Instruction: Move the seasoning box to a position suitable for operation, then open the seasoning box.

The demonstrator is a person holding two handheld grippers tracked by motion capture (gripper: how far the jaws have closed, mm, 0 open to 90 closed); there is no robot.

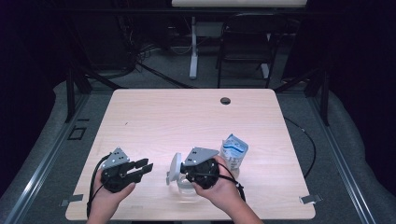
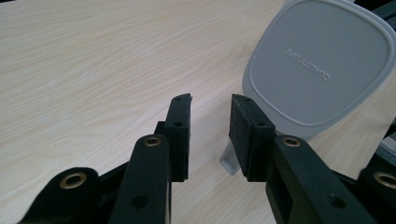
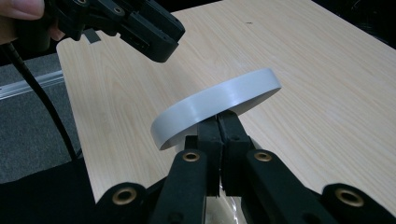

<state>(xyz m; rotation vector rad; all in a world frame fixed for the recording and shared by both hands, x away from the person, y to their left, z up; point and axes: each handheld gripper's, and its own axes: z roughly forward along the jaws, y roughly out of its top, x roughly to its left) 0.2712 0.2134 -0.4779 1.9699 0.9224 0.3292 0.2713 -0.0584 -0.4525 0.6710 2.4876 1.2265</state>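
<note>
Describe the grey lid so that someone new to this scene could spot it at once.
On the light wooden table, look at the near edge, where the right gripper is shut on the grey lid. It is a rounded-square lid held on edge, unlike the blue-and-white carton standing behind.

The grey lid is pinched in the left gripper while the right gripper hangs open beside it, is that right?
Not quite: the grippers are swapped. The grey lid is pinched in the right gripper, whose jaws are shut on its edge, as the right gripper view shows. The left gripper is the one hanging open beside it, with nothing between its jaws.
</note>
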